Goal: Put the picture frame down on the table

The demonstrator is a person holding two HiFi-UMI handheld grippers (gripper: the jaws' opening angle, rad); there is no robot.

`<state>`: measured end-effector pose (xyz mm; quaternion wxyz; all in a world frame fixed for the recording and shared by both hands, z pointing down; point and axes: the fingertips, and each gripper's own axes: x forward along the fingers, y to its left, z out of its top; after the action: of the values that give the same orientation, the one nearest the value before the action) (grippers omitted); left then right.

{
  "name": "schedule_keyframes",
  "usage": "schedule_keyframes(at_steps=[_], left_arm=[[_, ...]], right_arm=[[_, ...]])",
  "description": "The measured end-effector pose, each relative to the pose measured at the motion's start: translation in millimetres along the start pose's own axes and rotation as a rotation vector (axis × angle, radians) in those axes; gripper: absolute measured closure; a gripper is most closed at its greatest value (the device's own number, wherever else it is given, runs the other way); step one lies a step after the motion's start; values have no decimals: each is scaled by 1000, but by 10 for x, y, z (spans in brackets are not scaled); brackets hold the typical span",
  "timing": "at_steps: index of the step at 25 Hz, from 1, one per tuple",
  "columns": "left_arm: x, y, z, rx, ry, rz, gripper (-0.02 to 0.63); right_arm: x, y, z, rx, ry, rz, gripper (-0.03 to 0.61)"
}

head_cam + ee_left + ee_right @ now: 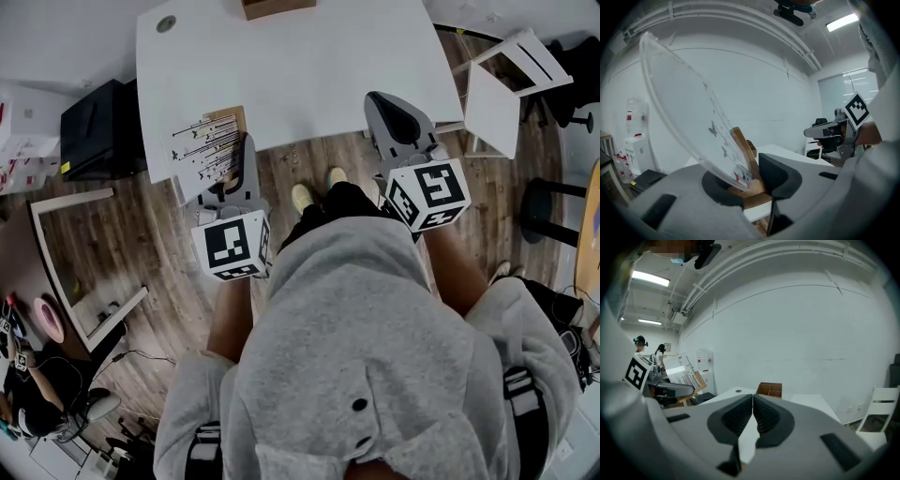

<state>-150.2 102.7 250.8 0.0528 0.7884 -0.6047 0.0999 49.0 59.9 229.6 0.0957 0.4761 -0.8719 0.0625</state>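
The left tool (751,180) is clamped on the lower wooden edge of the picture frame (689,112), which tilts up and away from it, small dark figures printed across its clear front. Seen from the head view, the frame hangs over the near left corner of the white bench (309,66); whether it touches cannot be told. The right tool (752,414), jaws pressed together on nothing, hovers at the bench's near edge. A wooden box (769,390) stands at the far side.
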Motion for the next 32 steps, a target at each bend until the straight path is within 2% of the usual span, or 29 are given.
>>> schedule_keyframes(at_steps=[16, 32], left_arm=[[305, 49, 62, 8, 16, 2, 497], [1051, 204, 195, 32, 41, 1, 497]], right_arm=[[242, -226, 59, 2, -5, -1, 552], [899, -707, 100, 38, 0, 4, 552]])
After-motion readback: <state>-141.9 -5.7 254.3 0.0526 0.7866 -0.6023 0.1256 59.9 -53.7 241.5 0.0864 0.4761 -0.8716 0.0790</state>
